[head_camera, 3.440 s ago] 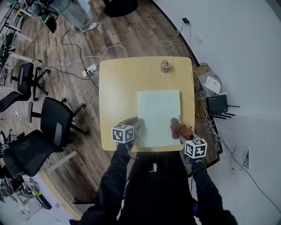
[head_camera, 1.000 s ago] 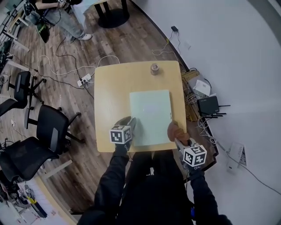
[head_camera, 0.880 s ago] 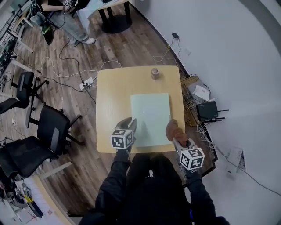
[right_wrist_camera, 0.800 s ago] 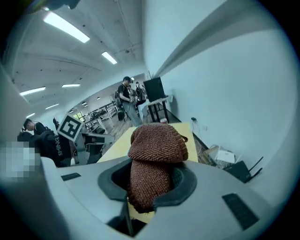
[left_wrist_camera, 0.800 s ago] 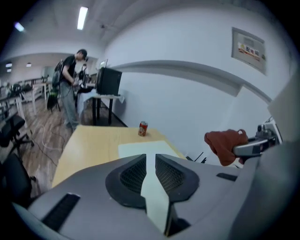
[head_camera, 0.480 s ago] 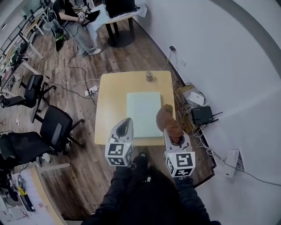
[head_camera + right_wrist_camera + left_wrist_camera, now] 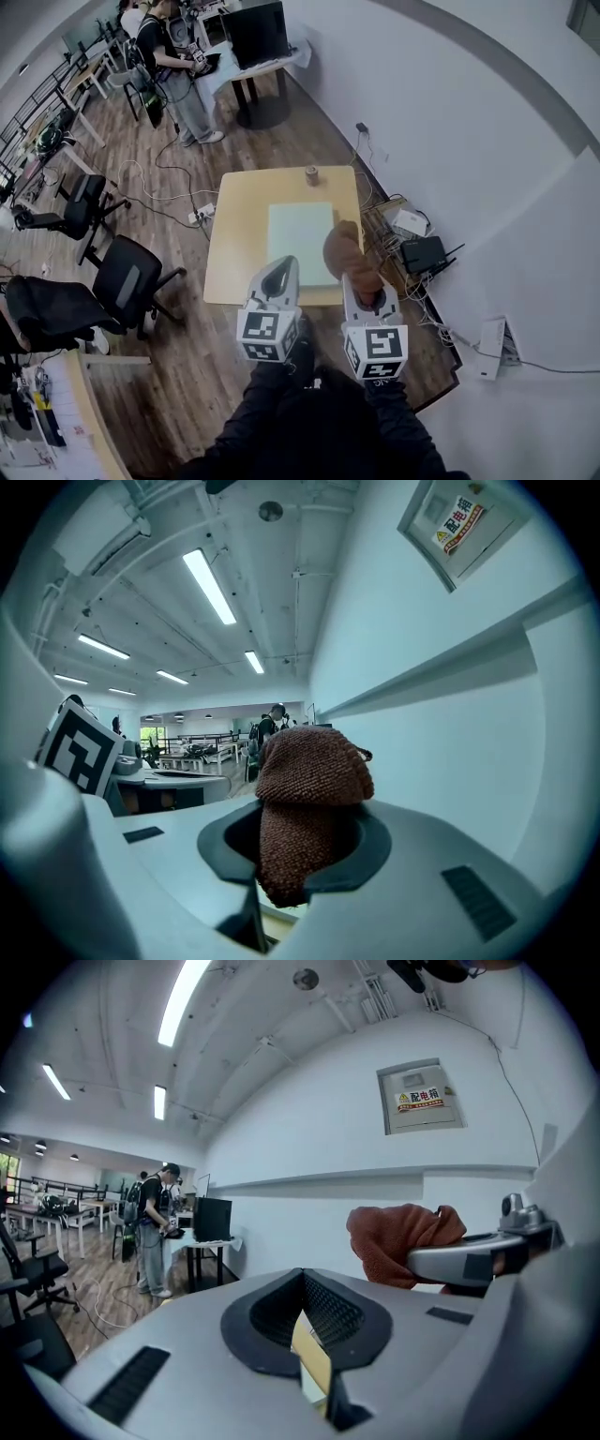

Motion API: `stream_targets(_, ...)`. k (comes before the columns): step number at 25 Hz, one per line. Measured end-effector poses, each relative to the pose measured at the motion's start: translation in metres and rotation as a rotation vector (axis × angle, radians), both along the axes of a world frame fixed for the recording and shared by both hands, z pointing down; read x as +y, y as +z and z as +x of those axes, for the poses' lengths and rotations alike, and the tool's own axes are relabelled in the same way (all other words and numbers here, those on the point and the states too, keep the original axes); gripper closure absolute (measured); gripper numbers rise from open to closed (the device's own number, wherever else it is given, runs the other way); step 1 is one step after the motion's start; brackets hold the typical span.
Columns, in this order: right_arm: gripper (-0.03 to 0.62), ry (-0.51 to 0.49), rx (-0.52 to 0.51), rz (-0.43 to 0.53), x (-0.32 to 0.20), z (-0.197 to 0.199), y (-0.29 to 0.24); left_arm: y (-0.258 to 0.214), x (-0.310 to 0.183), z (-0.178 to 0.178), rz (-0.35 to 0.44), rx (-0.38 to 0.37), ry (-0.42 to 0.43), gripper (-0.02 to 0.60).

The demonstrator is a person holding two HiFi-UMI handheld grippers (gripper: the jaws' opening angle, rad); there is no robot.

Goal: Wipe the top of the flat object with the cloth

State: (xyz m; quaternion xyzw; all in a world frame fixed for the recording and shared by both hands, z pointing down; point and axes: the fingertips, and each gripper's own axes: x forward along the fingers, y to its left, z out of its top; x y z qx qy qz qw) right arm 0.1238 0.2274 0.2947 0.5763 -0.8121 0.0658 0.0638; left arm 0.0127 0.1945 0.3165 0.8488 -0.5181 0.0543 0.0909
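Note:
The flat pale green board (image 7: 300, 242) lies on the wooden table (image 7: 234, 246), far below both grippers. My right gripper (image 7: 364, 292) is shut on the brown cloth (image 7: 344, 251), which bulges out past its jaws and hangs in the air above the table's right edge. In the right gripper view the cloth (image 7: 309, 794) fills the jaws of the right gripper (image 7: 302, 850). My left gripper (image 7: 278, 275) is level with it at the left, shut and empty. The left gripper view shows its jaws (image 7: 304, 1283) closed, with the cloth (image 7: 401, 1239) off to the right.
A small round object (image 7: 311, 175) stands at the table's far edge. Office chairs (image 7: 127, 277) are left of the table, cables and a power strip (image 7: 200, 214) on the floor, a router (image 7: 422, 253) by the wall at right. A person (image 7: 178, 70) stands at a far desk.
Both grippers have risen from the table toward the head camera, and the cloth went up off the board with the right one. The left jaws have closed.

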Motion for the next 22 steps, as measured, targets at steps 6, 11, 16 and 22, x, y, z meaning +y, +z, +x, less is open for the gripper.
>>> stream_targets(6, 0.496, 0.009, -0.032, 0.019, 0.017, 0.005, -0.008, -0.009, 0.018, 0.000, 0.020, -0.004, -0.013, 0.548)
stream_targets(11, 0.494, -0.018, -0.067, 0.013, 0.027, 0.002, -0.008, -0.012, 0.027, -0.004, 0.020, -0.005, -0.026, 0.548)
stream_targets(16, 0.494, -0.020, -0.066, 0.012, 0.032, 0.000, -0.006, -0.012, 0.030, -0.010, 0.016, -0.001, -0.039, 0.548)
stream_targets(22, 0.494, -0.015, -0.065, 0.010, 0.025, 0.001, -0.003, -0.008, 0.025, -0.015, 0.010, 0.001, -0.048, 0.548)
